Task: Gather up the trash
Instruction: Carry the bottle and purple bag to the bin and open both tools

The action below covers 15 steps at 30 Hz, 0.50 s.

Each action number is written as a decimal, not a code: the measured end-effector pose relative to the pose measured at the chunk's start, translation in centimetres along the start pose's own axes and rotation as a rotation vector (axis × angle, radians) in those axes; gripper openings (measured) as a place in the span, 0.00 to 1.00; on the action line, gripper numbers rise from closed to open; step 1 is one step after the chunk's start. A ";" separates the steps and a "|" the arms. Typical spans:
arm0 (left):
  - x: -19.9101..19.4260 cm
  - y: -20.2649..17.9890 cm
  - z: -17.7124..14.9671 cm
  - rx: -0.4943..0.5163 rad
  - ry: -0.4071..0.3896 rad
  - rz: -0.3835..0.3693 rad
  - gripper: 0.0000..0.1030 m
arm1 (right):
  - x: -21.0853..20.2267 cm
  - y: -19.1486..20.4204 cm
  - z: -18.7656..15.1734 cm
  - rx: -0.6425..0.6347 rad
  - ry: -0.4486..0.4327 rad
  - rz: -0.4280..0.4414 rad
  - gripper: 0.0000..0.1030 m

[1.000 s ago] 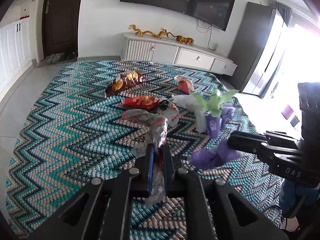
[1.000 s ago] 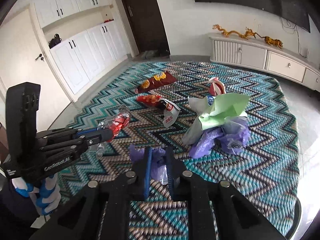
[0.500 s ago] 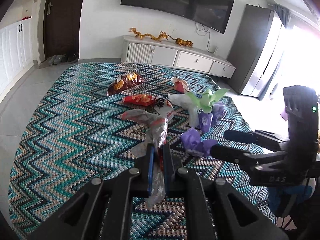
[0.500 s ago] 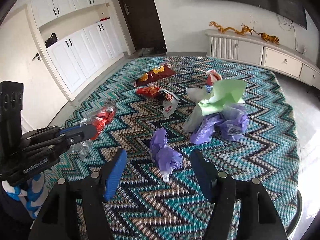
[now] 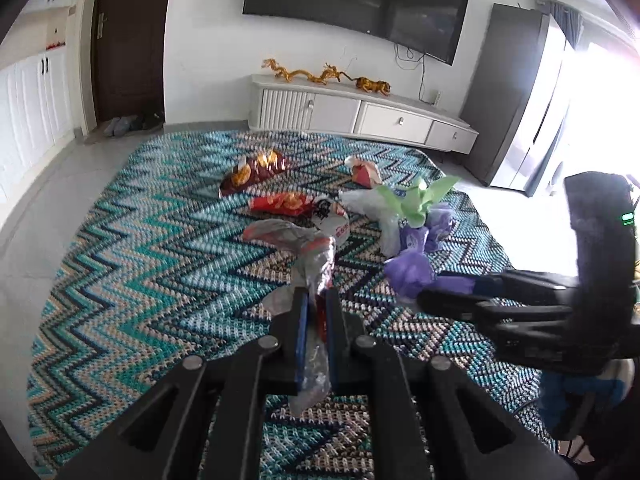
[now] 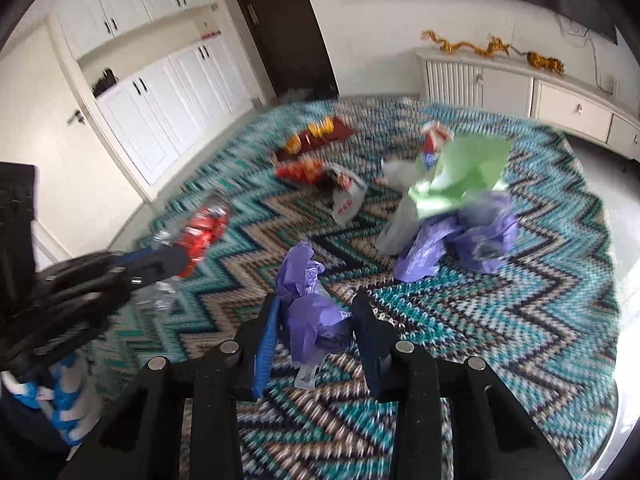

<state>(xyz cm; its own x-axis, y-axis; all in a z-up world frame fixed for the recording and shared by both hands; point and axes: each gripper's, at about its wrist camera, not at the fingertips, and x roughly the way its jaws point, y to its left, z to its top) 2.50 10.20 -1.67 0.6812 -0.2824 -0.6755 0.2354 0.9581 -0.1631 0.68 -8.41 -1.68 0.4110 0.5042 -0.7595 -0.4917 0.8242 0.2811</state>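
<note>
My left gripper (image 5: 316, 300) is shut on a crumpled clear plastic bottle with a red label (image 5: 308, 252), held above the zigzag rug (image 5: 140, 280); it also shows in the right wrist view (image 6: 204, 224). My right gripper (image 6: 316, 312) is open, its fingers on either side of a crumpled purple plastic bag (image 6: 312, 312), which also shows in the left wrist view (image 5: 408, 272). More trash lies on the rug: a dark red snack bag (image 5: 252, 170), a red wrapper (image 5: 280, 204), a white wrapper (image 5: 334, 222) and a heap of green, white and purple bags (image 6: 452, 200).
A white TV cabinet (image 5: 360, 114) with gold dragon ornaments stands against the far wall under a television. A dark door (image 5: 128, 40) and white cupboards (image 6: 160, 96) are at the left. A dark cabinet (image 5: 508, 92) stands by the bright window.
My right gripper opened and let go of the purple bag, which now sits between its fingers; the fingers have since drawn closer around it. The left gripper still holds the bottle.
</note>
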 end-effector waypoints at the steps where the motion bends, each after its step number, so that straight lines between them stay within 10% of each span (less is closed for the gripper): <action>1: -0.5 -0.4 0.1 0.007 -0.010 0.007 0.08 | -1.1 0.0 -0.2 0.006 -0.021 0.005 0.33; 15: -5.4 -9.7 1.0 0.218 -0.131 -0.005 0.08 | -14.8 -2.5 -3.9 0.148 -0.233 -0.074 0.33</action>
<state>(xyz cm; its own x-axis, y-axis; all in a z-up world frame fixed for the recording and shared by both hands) -2.76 2.43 4.32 0.7601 -0.3050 -0.5738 0.3738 0.9275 0.0023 -7.20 -18.91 6.54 0.6153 0.4731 -0.6306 -0.3435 0.8809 0.3257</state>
